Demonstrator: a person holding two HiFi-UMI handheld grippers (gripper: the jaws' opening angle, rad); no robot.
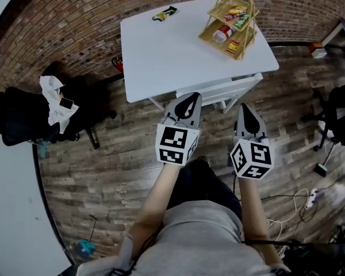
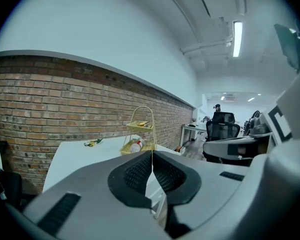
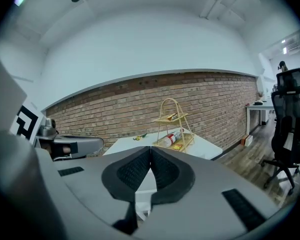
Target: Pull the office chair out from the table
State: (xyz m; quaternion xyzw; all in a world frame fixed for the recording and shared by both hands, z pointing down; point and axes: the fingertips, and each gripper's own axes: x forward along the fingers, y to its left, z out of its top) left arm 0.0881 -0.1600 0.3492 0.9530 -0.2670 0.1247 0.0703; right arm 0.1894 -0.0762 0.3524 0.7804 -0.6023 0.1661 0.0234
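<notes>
Grey left tongs (image 1: pixel 190 98) and grey right tongs (image 1: pixel 245 109), both closed and empty, were centre-frame near the white slatted chair (image 1: pixel 230 88).

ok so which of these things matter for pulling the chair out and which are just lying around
For the job: white chair, white table it's tucked under, left gripper, right gripper (both shut, empty).

Just lying about: snack rack, green packet, black chair with clothes.

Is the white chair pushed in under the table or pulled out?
Pushed in: only the back of the white chair shows, at the near edge of the table.
</notes>
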